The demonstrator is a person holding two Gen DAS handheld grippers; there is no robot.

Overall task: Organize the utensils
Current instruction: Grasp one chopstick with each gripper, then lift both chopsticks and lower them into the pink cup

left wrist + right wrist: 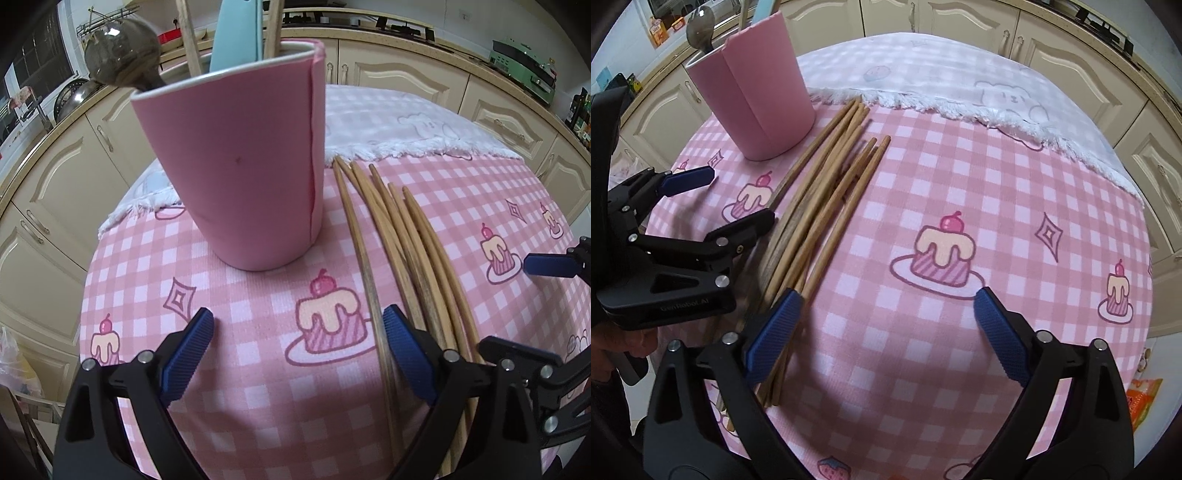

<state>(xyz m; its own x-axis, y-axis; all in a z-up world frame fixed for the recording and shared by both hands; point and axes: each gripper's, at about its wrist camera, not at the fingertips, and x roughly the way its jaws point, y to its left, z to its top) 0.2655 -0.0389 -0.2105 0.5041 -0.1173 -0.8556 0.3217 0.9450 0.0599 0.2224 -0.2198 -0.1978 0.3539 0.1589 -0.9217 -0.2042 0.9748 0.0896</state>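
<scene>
A pink cup (240,158) stands up on the table (229,413), which has a pink checked cloth with little cakes on it. The cup is the home for the utensils. A spoon (122,61), a light blue utensil (238,29) and some wooden sticks already stand inside it, so they stay tidy and do not roll away.

A bunch of wooden chopsticks (827,192) lies flat on the cloth, just beside the cup. Their thin tips point toward the cup and a white fringed cloth (960,81). They are not in the cup yet, so I think they are the next things to put away.

The left tool (299,354) hangs low over the cloth, in front of the cup. It is spread wide and holds nothing. One of its blue pads sits right by the chopsticks.

The right tool (886,332) is spread wide too, and empty. Its left pad sits over the thick ends of the chopsticks, maybe ready to pick some up.
</scene>
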